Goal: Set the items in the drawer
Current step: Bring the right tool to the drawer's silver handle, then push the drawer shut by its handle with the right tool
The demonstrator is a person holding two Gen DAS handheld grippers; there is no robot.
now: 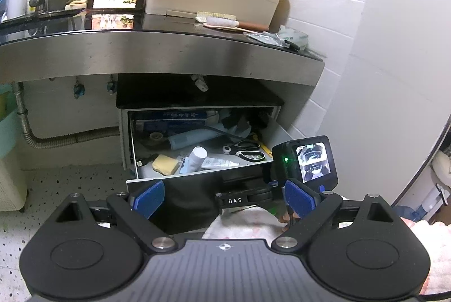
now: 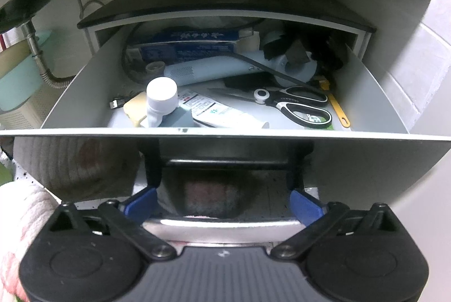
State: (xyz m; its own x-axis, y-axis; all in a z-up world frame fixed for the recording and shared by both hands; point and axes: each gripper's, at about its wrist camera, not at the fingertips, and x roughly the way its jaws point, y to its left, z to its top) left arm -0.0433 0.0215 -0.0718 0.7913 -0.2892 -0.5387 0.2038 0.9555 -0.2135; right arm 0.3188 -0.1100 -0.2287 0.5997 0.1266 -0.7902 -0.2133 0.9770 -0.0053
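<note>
Both grippers gaped empty; right gripper (image 2: 222, 202) sat nearer, straddling the handle (image 2: 222, 223) below the drawer's (image 2: 225, 133) front edge, left gripper (image 1: 222, 196) behind.

The left wrist camera is sitting back and fairly high, looking forward and slightly down over its own tongs (image 1: 224, 199) at the worktop (image 1: 157, 48) edge and the open drawer (image 1: 197, 175) beneath it. The right wrist camera is sitting much nearer and lower, pressed up to the drawer (image 2: 225, 133) front and looking over its rim into the interior. Both views are sharing the drawer contents, such as the scissors (image 1: 248, 151) (image 2: 298, 104). The left view is also catching the right unit's camera body (image 1: 305, 161).
</note>
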